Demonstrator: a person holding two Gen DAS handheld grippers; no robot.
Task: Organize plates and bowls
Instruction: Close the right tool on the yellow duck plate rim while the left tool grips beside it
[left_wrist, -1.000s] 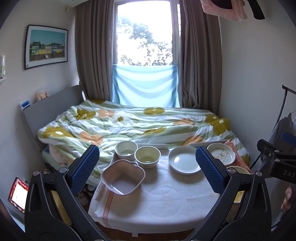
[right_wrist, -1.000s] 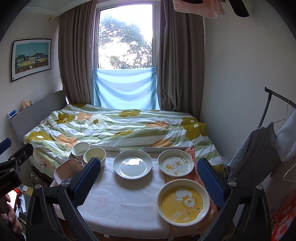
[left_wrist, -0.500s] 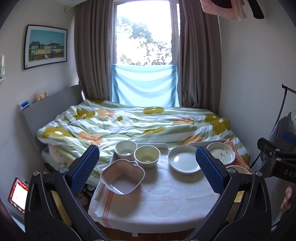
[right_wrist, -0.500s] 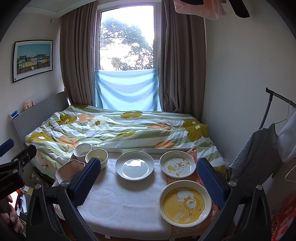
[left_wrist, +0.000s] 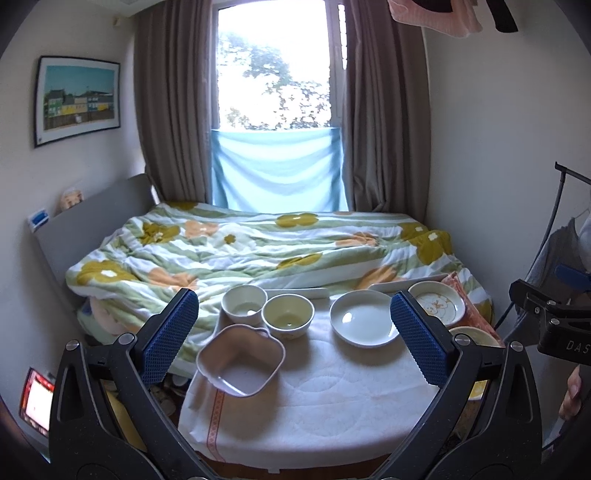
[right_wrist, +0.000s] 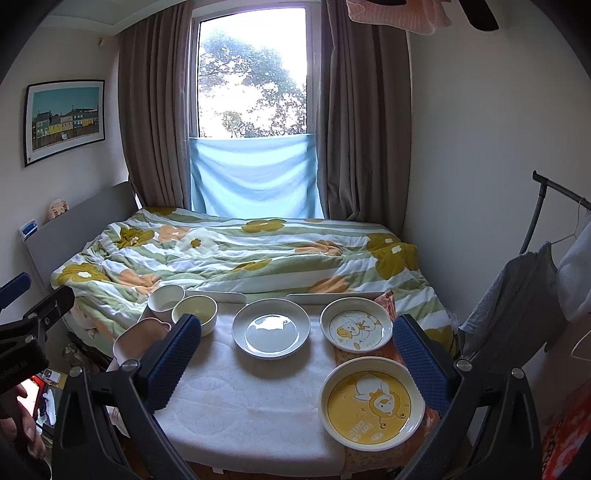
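I am holding my left gripper (left_wrist: 293, 336) and right gripper (right_wrist: 295, 354) spread wide and empty above the table (right_wrist: 236, 402), where three bowls (left_wrist: 287, 320) are sitting left and three plates (right_wrist: 271, 328) right.

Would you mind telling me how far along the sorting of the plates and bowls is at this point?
Nothing looks done yet. The left gripper and right gripper are both open and empty, hovering above the table. All is left: the white bowl, yellow bowl and pink square dish sit separately, and the plain white plate, small duck plate and large yellow plate lie unstacked.
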